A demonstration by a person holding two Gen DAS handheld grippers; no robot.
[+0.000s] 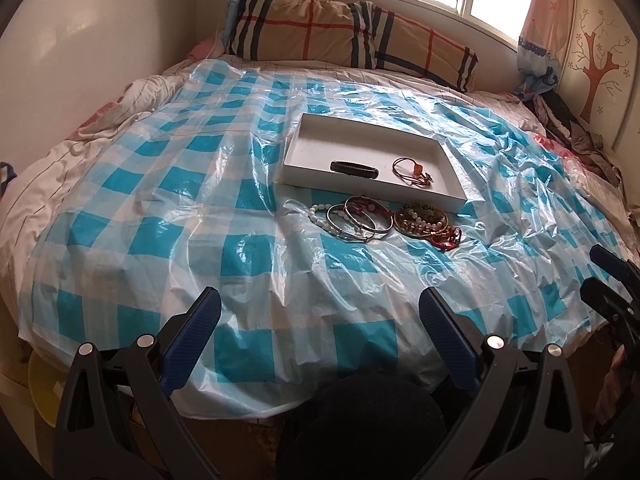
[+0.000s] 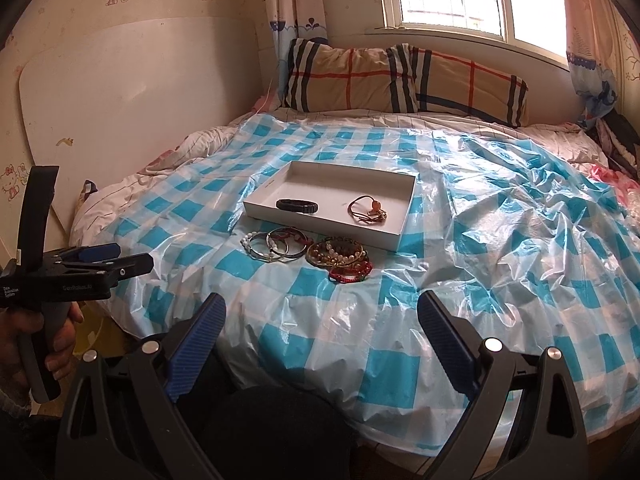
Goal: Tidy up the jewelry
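Both grippers spread wide, empty: left gripper (image 1: pixel 320 312), right gripper (image 2: pixel 322 316). White tray (image 1: pixel 304 136) on checked sheet holds black bracelet (image 1: pixel 354 168); bangle pile (image 1: pixel 360 218) just beside tray's near edge

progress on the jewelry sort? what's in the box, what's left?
Done: a black band bracelet and a brown cord bracelet with an orange bead lie in the shallow white box. In hand: nothing; left gripper and right gripper are open and empty. Left: silver bangles, beaded bracelets on the checked plastic sheet.
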